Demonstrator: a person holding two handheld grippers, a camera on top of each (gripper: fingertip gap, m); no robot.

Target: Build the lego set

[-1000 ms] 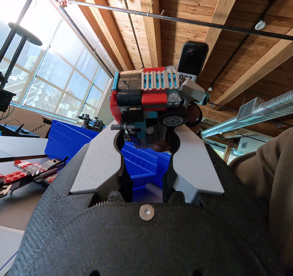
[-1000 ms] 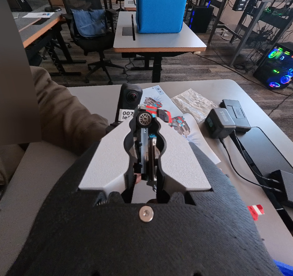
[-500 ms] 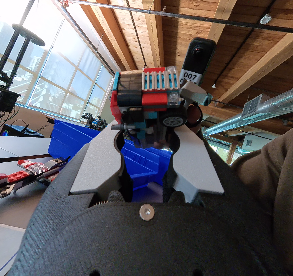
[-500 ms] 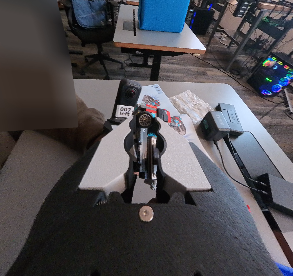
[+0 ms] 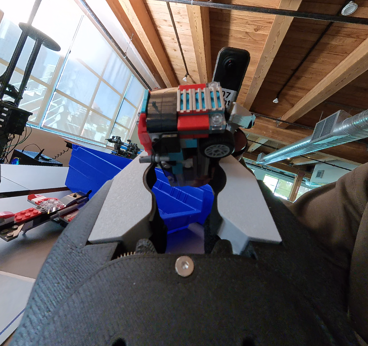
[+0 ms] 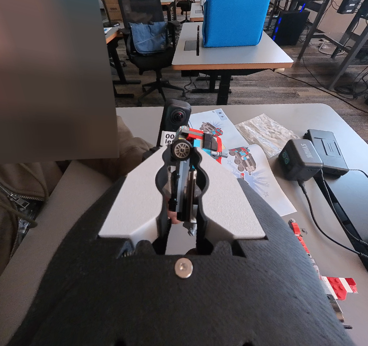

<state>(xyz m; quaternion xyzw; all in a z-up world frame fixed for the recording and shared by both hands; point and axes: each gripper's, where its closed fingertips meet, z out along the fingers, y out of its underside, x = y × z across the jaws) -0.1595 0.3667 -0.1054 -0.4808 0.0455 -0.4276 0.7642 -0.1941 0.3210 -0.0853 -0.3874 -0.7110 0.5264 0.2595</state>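
Only right view shows booklet (image 6: 235,157) under truck (image 6: 191,151).

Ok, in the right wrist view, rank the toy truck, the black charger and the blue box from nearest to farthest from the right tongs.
1. Toy truck: gripped in the right tongs.
2. Black charger: on the near table, to the right.
3. Blue box: on the far table across the aisle.

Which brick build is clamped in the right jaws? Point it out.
The brick truck with the grey-spoked wheel: the right gripper pinches its chassis above the table. The red-and-white striped build lies loose on that table.
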